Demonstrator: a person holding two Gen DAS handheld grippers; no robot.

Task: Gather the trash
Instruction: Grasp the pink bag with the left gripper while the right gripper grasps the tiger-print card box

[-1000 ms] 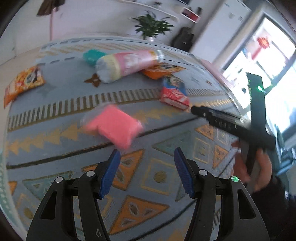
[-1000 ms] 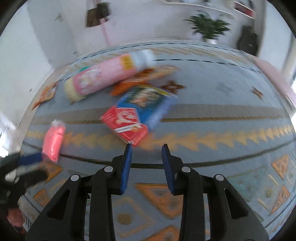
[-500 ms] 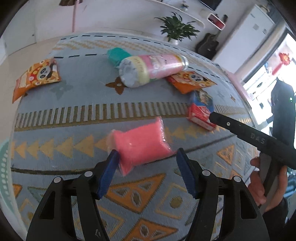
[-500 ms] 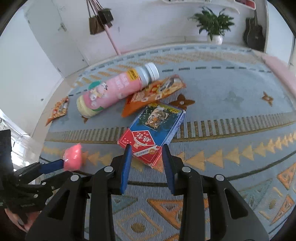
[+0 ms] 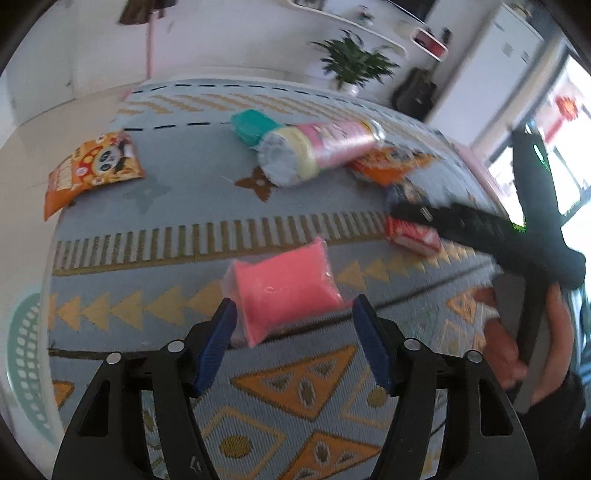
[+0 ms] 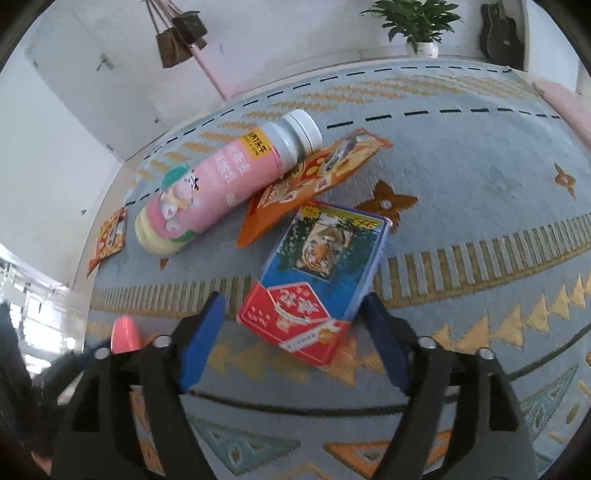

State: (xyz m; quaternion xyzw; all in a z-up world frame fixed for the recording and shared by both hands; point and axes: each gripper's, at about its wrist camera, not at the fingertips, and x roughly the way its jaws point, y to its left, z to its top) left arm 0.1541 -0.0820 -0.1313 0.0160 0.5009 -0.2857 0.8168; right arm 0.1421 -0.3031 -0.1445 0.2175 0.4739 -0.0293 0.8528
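Observation:
Trash lies on a patterned rug. My left gripper (image 5: 295,332) is open, its blue pads either side of the near end of a pink packet (image 5: 284,288). My right gripper (image 6: 295,332) is open wide around the near red end of a blue and red tiger box (image 6: 317,277); this box shows partly behind the right gripper in the left wrist view (image 5: 412,234). A pink bottle (image 6: 221,184) lies beyond, over an orange snack bag (image 6: 306,181). The pink packet's end shows in the right wrist view (image 6: 125,332).
A second orange panda snack bag (image 5: 92,166) lies at the rug's far left. A teal object (image 5: 253,125) sits behind the bottle. A green perforated basket (image 5: 26,362) stands at the left off the rug. A potted plant (image 6: 417,22) and wall stand behind.
My right gripper has opened wide and moved in around the tiger box. My left gripper stays open with the pink packet between its pads.

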